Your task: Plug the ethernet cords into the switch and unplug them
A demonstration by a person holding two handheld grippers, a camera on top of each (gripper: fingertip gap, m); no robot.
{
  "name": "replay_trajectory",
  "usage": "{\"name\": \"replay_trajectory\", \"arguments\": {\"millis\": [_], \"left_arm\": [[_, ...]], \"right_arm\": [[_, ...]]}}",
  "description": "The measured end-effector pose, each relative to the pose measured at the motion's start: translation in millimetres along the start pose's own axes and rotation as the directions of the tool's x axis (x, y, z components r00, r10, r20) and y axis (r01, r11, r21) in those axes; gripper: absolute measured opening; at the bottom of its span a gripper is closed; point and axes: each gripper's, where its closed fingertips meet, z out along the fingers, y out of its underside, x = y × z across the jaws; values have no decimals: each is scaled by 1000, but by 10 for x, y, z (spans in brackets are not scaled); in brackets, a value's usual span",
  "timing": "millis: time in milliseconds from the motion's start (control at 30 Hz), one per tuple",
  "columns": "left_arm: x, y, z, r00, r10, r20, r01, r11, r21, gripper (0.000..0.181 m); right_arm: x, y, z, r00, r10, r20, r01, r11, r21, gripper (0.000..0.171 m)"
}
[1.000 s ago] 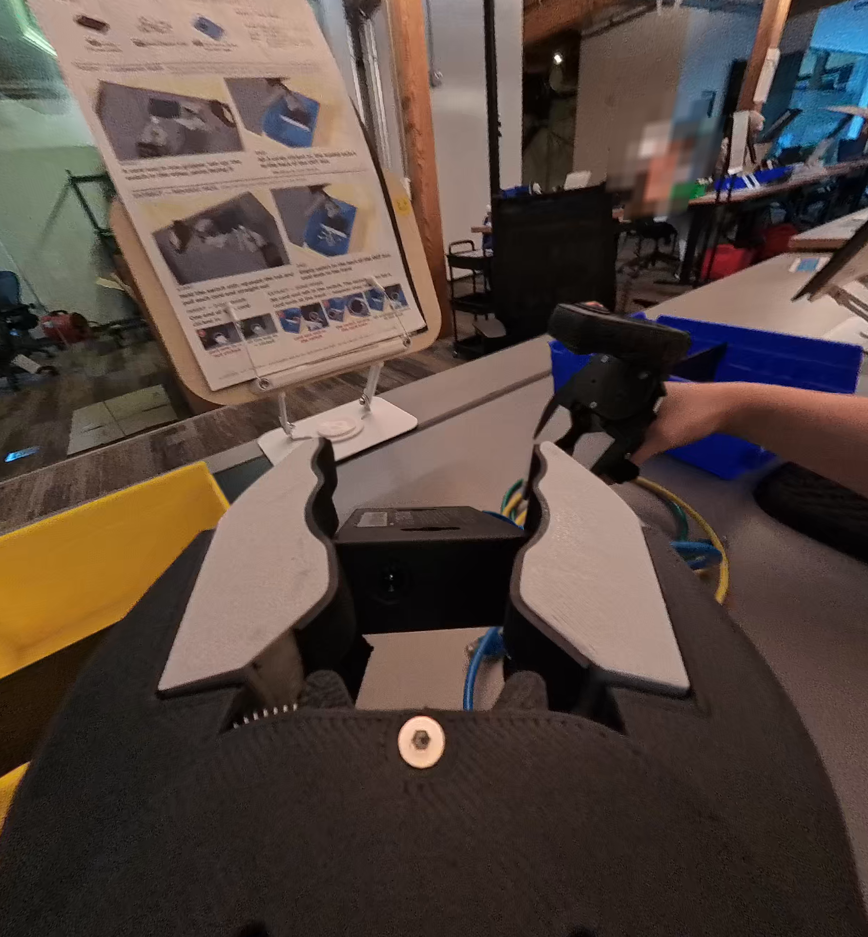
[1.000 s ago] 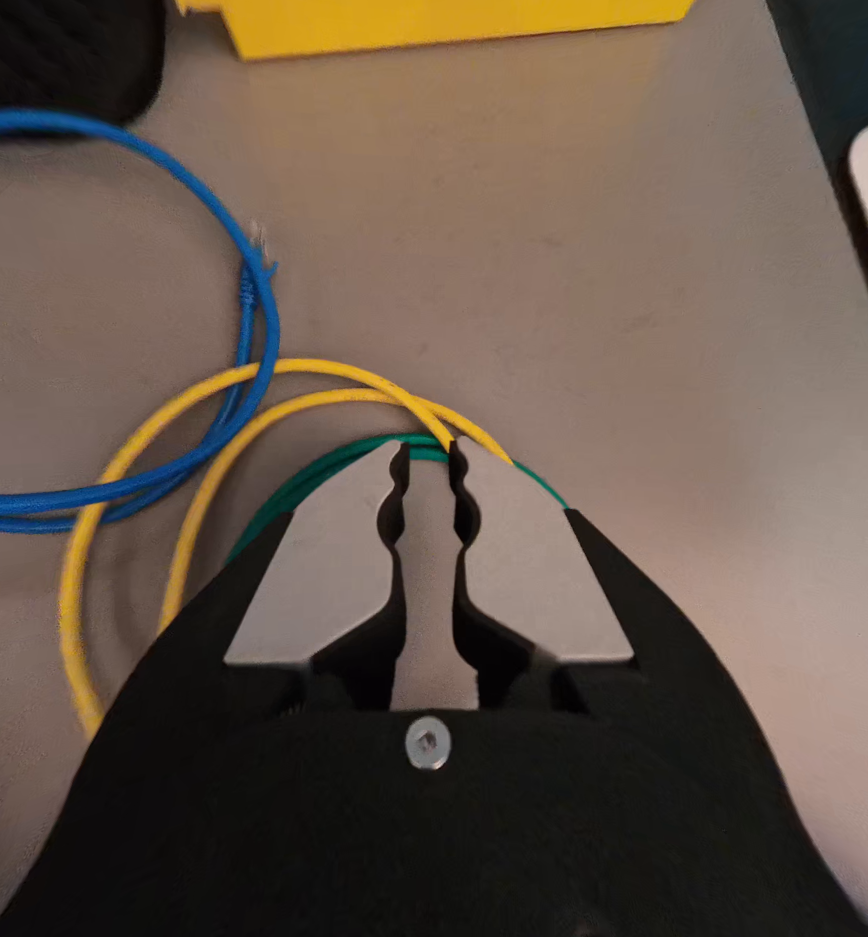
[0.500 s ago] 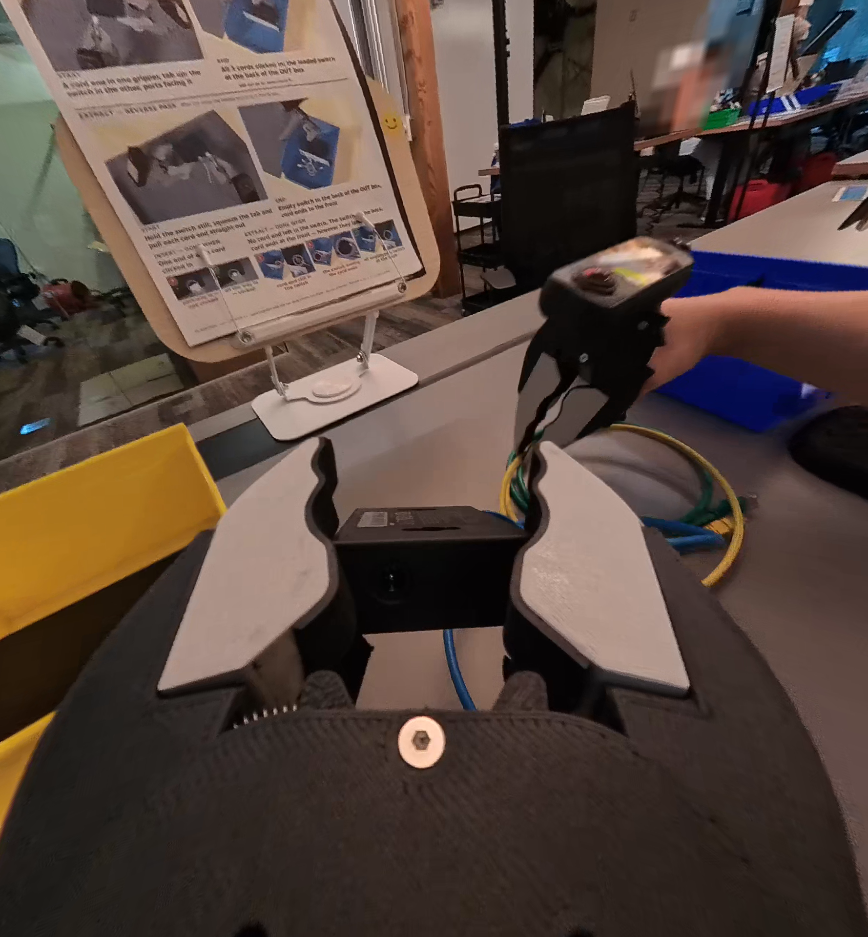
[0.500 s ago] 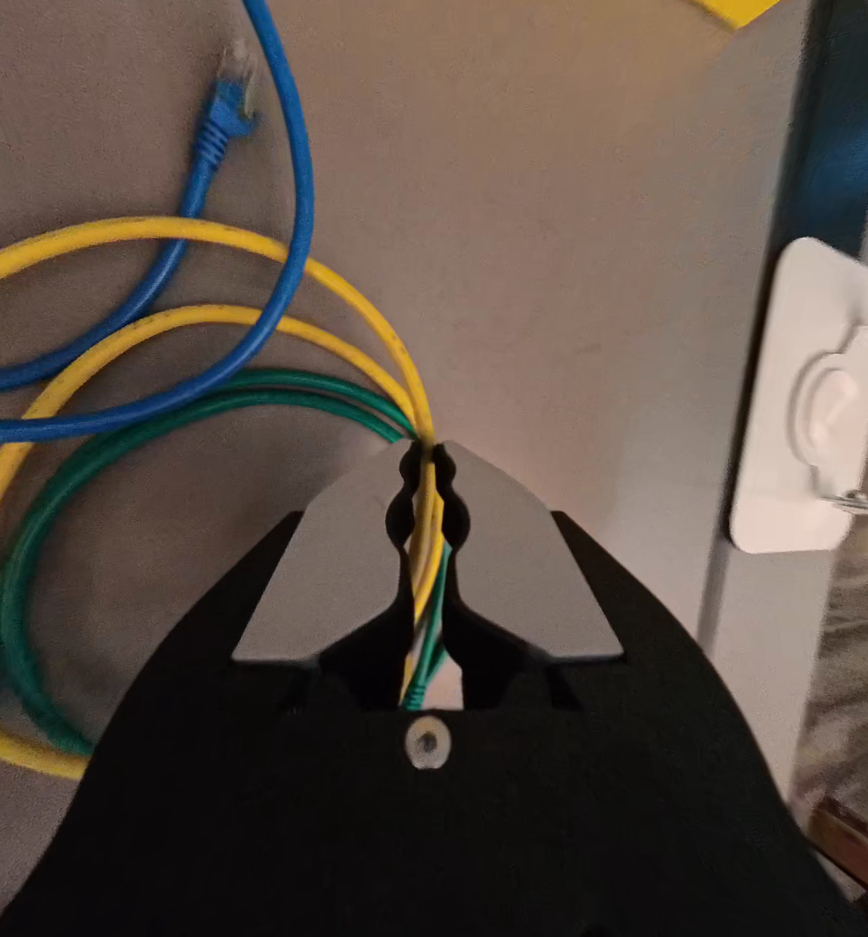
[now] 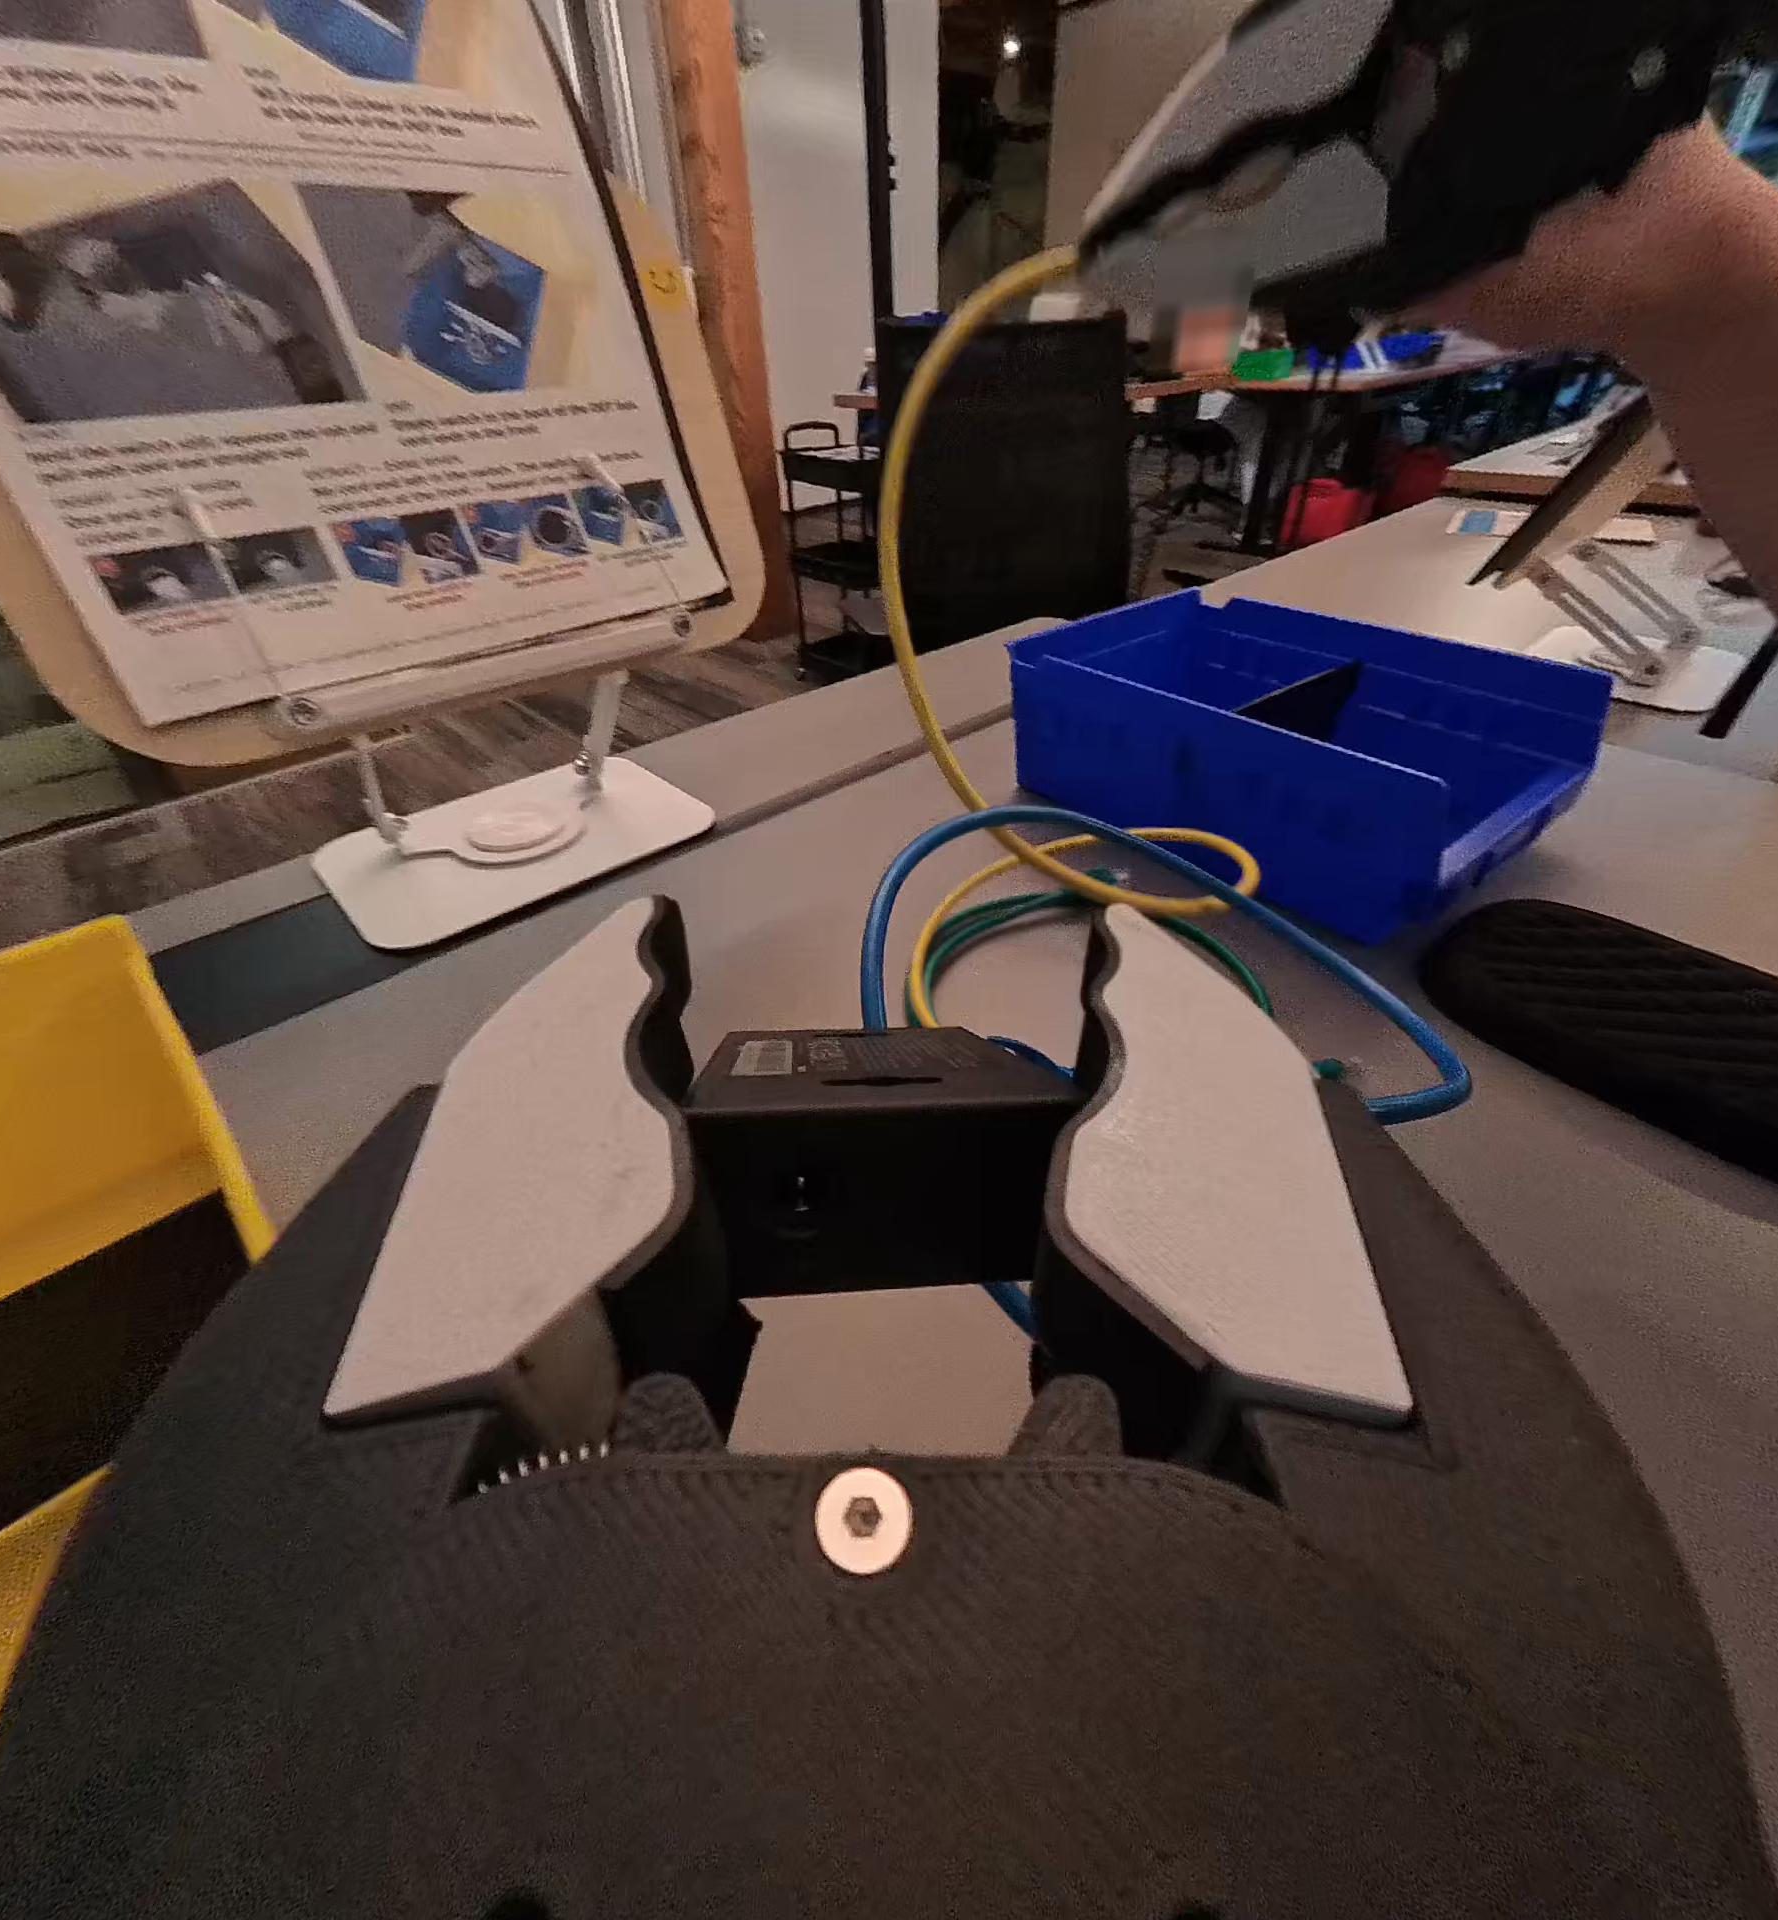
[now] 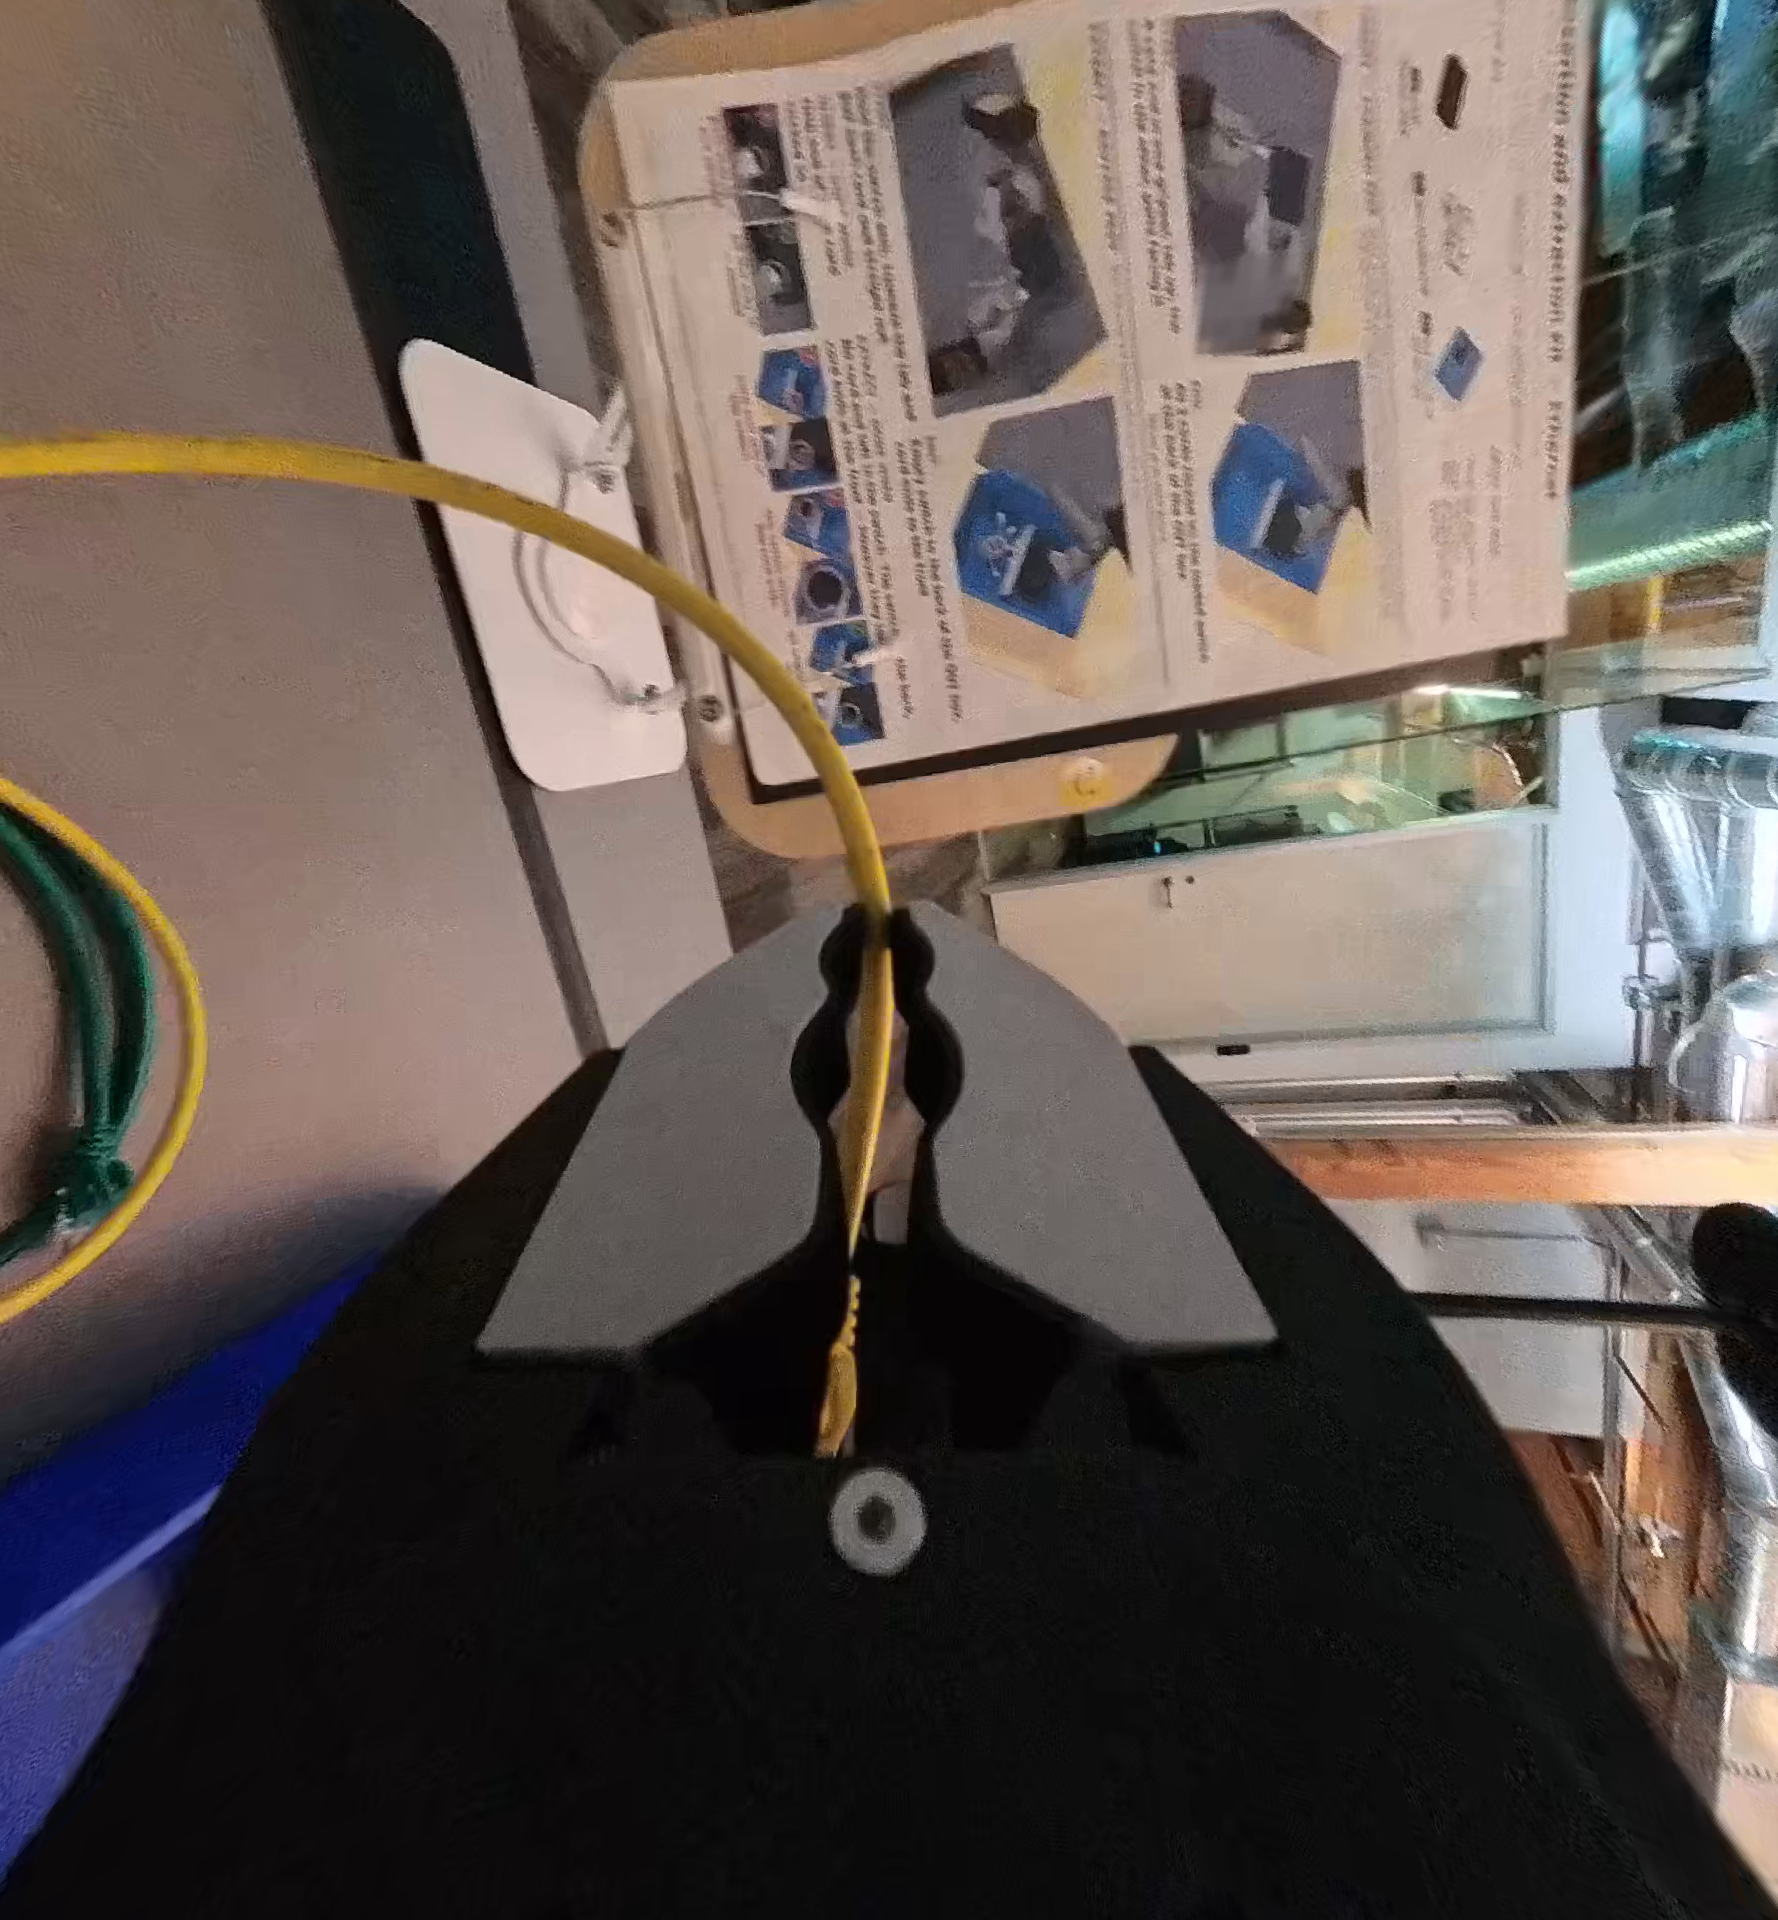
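The switch (image 5: pixel 869 1148) is clamped in the left tool (image 5: pixel 874 1023); above it, the yellow cord (image 6: pixel 656 551), not yet plugged, is gripped by the right tool (image 6: pixel 872 920).

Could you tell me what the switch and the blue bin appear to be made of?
The switch, held in the left claw, looks like matte black moulded plastic with little glare. The blue bin seems glossy rigid plastic, with ribbed walls and soft highlights.

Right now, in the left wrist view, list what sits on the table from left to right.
yellow bin → white stand base → black switch held in the left gripper → blue bin → black ribbed pad
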Motion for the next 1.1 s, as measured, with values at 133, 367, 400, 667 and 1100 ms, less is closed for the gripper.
{"name": "replay_trajectory", "arguments": {"millis": [133,367,400,667,1100], "left_arm": [[56,225,43,999,53,6,-52,996,-77,72],[99,524,-97,997,70,34,-65,990,-129,72],[45,555,-78,997,32,65,-24,992,-122,72],[-86,1166,471,984,-58,169,113,936,-335,73],[53,1693,230,983,59,174,59,799,-599,67]], "right_arm": [[391,83,-116,995,23,-102,-25,1000,-19,6],[824,62,-132,987,78,-138,-76,997,15,6],[812,25,-148,989,71,-133,-68,997,27,6],[855,-147,-506,981,116,-156,-91,982,164,6],[880,-444,-1135,985,77,-154,-29,955,296,7]]}}
